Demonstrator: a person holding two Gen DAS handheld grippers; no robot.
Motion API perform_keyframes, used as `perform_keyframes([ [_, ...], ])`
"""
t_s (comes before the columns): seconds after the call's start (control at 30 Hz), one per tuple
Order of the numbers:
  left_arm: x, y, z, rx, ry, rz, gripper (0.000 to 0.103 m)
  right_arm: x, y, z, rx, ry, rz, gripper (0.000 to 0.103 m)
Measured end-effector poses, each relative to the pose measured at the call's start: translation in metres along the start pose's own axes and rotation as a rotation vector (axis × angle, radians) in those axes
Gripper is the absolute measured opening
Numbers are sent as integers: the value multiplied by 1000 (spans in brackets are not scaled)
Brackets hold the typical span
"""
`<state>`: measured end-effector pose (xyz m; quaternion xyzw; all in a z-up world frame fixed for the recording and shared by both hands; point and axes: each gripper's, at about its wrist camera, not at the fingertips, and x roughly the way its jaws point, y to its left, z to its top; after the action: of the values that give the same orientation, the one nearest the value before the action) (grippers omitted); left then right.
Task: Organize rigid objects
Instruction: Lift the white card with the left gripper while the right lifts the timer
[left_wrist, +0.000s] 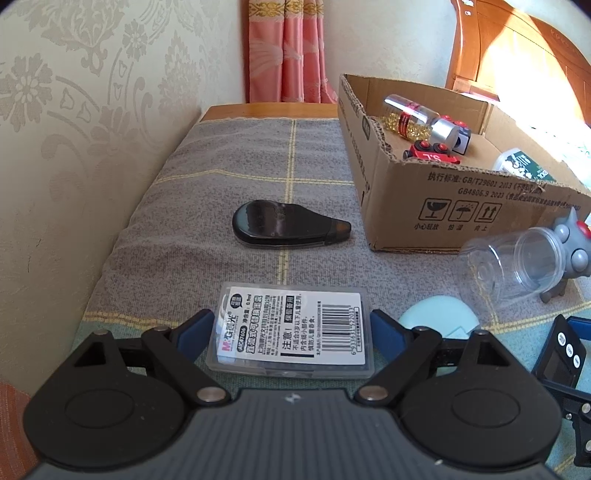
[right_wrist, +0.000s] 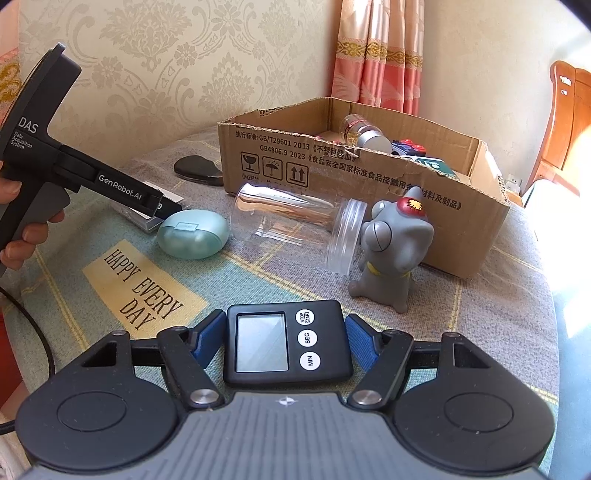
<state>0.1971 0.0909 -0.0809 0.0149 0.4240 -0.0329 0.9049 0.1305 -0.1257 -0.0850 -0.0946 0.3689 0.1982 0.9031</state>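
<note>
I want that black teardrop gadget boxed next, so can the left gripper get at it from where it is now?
Probably yes, but not right away. The left gripper straddles the clear plastic case, which lies between it and the black teardrop gadget. Beyond the case only bare cloth shows.
</note>
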Motion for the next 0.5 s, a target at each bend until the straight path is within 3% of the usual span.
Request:
perform_keyframes([
  [0.5,-35,-11,-1,54,-22,-34,89,-26,-6,6,-53,3,2,74],
])
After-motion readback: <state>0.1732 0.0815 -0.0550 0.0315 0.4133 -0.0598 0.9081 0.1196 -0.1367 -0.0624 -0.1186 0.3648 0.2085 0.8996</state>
